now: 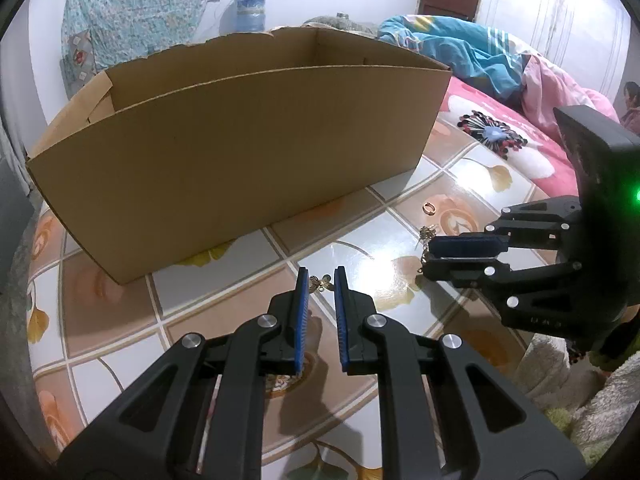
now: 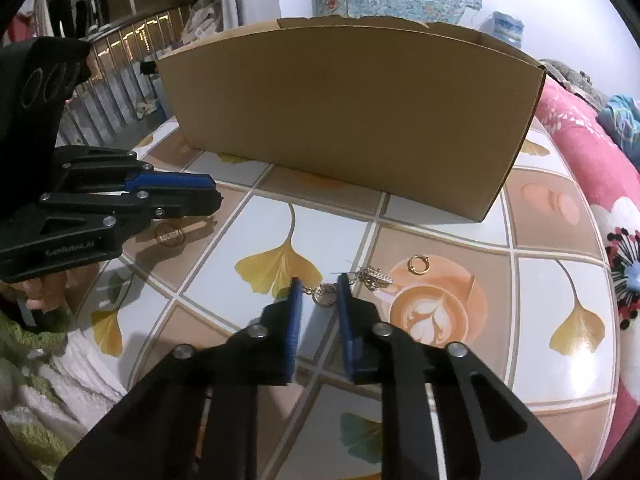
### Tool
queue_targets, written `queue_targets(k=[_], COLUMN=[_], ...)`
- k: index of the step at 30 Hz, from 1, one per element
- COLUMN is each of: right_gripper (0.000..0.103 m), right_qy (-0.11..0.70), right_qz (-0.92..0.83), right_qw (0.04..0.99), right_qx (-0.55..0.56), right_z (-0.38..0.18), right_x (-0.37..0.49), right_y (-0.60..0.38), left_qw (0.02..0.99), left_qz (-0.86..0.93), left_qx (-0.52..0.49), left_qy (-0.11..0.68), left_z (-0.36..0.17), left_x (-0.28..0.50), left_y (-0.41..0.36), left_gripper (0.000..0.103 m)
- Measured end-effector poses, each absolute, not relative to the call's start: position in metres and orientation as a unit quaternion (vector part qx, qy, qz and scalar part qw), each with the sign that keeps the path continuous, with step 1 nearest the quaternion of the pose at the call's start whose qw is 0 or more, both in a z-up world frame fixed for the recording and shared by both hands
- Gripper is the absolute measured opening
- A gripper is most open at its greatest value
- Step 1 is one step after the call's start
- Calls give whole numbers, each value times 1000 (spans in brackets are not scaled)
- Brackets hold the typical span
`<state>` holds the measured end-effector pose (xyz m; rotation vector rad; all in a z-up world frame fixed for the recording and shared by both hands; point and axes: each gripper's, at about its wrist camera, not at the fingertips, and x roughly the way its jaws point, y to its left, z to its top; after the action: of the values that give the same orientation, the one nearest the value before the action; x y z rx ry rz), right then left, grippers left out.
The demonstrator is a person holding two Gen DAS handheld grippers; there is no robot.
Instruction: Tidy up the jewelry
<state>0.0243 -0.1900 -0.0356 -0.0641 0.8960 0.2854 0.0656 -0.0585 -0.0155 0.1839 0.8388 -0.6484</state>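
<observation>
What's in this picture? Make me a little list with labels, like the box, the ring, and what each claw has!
Box: open cardboard, behind the jewelry
Table: tile pattern with yellow leaves and a coffee picture
Ring: small, gold, lying loose by the coffee picture
Left claw: closed on a tiny gold piece
Right claw: closed on a chain with a round charm

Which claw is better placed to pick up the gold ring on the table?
Right. The ring lies just past the right claw's tips, though a chain sits between them. The left claw is further off, a butterfly earring between its tips.
</observation>
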Motion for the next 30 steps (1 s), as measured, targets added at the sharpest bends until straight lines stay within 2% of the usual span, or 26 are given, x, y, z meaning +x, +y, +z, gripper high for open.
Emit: queue_targets(k=[9,18,24,30], right_gripper=[5,5,13,14], right_qy=[437,433,430,433], right_qz=[149,165,162,163], right_qw=[887,886,888,886], right_qx=[-21,-4,-19,-28], right_z=[-36,-31,-33,-34], right_x=[21,16,21,26], right_y=[-190,-190,-186,-185], left_qw=[859,859,860,860], left_qz=[-309,-308,-306,-303], left_qx=[84,81,80,76], left_qy=[400,400,401,403], left_z=[-17,-19,-19,-21], left_x=[66,66,66,69], left_y=[-56,-55,-54,-51], left_gripper=[12,12,12,12])
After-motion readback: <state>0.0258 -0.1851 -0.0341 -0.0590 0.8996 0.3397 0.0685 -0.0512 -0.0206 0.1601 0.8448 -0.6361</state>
